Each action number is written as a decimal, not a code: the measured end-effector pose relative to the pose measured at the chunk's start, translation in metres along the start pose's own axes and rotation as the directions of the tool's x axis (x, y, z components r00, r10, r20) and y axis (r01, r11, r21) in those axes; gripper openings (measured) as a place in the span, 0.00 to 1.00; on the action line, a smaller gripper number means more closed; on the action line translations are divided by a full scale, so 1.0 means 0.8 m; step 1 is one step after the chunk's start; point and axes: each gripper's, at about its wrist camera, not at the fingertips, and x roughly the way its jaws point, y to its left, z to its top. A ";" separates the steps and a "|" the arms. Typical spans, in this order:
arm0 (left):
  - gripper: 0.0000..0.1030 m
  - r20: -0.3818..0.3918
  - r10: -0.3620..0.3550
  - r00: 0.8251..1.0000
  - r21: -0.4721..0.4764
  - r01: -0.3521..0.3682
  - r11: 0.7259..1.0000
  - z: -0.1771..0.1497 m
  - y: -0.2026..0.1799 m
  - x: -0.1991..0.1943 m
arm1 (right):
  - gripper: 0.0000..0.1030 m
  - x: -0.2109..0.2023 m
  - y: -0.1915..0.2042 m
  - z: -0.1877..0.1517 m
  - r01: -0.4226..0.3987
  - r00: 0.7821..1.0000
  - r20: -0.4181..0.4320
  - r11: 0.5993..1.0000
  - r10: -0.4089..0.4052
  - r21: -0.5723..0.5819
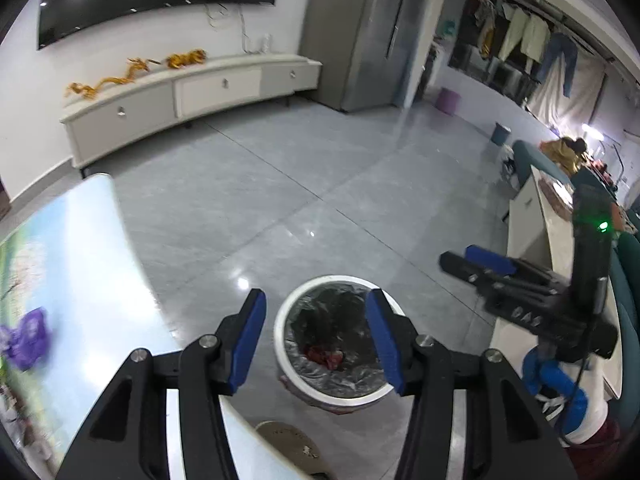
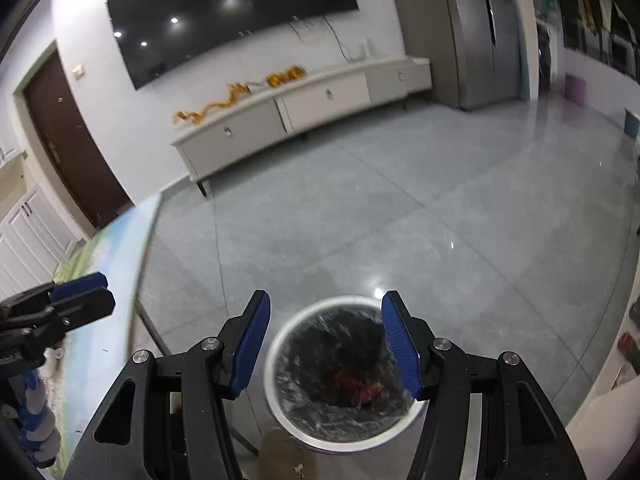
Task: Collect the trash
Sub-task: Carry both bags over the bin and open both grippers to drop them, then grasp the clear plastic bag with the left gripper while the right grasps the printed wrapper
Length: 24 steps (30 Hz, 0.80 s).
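Note:
A white round trash bin [image 1: 280,320] [image 2: 276,344] with a clear liner stands on the grey floor and holds crumpled red trash [image 1: 324,358] [image 2: 358,384]. My left gripper [image 1: 316,294] hangs open above the bin, its blue pads empty. In the right wrist view, my right gripper [image 2: 326,295] is also open over the bin with nothing between its pads. Each gripper shows in the other's view: the right gripper [image 1: 456,254] off to the right, the left gripper [image 2: 107,290] off to the left. A purple crumpled item [image 1: 28,338] lies on the table [image 1: 92,248] at the left.
The table's edge [image 2: 120,248] runs just left of the bin. A brownish round object [image 1: 288,444] lies on the floor in front of it. A gloved hand [image 1: 560,392] holds the right gripper. Farther off are a low TV cabinet [image 1: 216,88], a blue bucket [image 1: 501,133] and a purple bin [image 1: 448,101].

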 end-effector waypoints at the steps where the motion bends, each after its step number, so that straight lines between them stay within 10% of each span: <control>1: 0.49 0.013 0.012 1.000 -0.007 -0.012 1.000 -0.002 0.004 -0.010 | 0.56 -0.009 0.008 0.003 -0.006 1.000 0.020 1.000 0.006 -0.010; 24: 0.49 0.190 0.345 0.919 -0.314 -0.276 0.908 -0.116 0.236 -0.248 | 0.60 -0.096 0.219 0.022 -0.193 0.969 0.101 0.944 0.227 -0.269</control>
